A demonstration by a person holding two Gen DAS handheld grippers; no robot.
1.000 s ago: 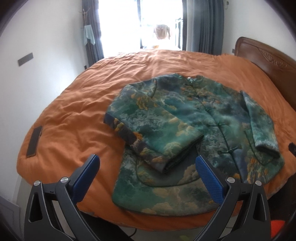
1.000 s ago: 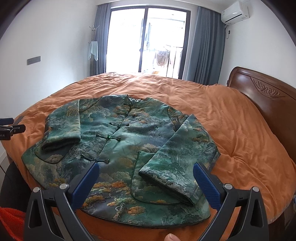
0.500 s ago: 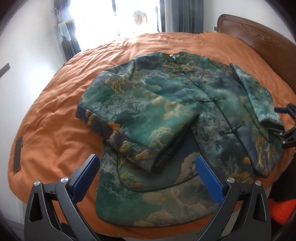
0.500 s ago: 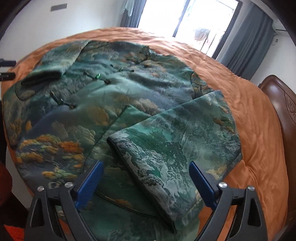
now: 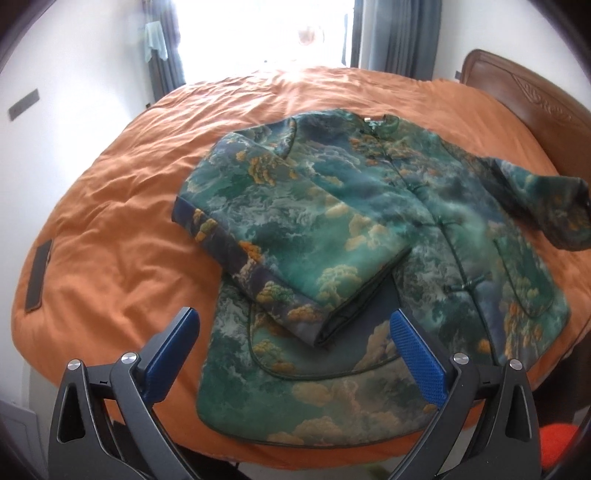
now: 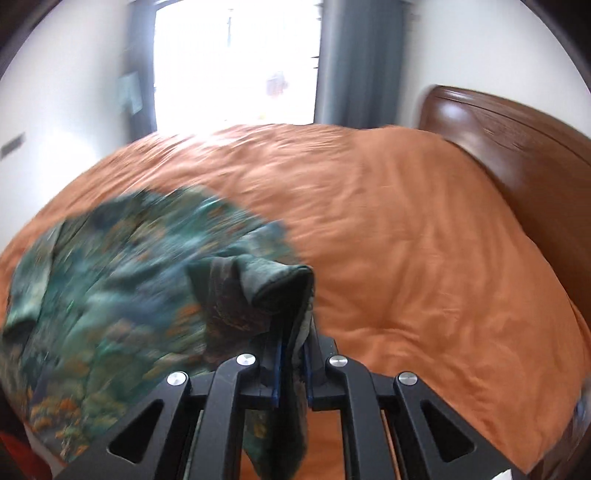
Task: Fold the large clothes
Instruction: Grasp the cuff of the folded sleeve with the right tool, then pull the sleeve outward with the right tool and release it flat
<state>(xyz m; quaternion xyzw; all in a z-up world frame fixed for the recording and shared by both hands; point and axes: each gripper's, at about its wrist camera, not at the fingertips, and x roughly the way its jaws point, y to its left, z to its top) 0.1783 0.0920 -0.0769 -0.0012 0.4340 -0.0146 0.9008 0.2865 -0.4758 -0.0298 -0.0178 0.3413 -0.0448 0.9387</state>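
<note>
Pinching the jacket's (image 5: pixel 369 236) sleeve (image 6: pixel 258 284) now, the right gripper (image 6: pixel 291 365) lifts it off the bed (image 6: pixel 424 240); the left gripper (image 5: pixel 295 350) waits wide open.

Left wrist view: sits off the bed's (image 5: pixel 110 206) near edge, looking down and across it toward the window (image 5: pixel 303 29), whole jacket (image 5: pixel 369 240) in frame. Right wrist view: much nearer, low over the bed, faces the same window, motion-blurred. Both share jacket, orange bedding, headboard (image 6: pixel 517 147), curtains.
</note>
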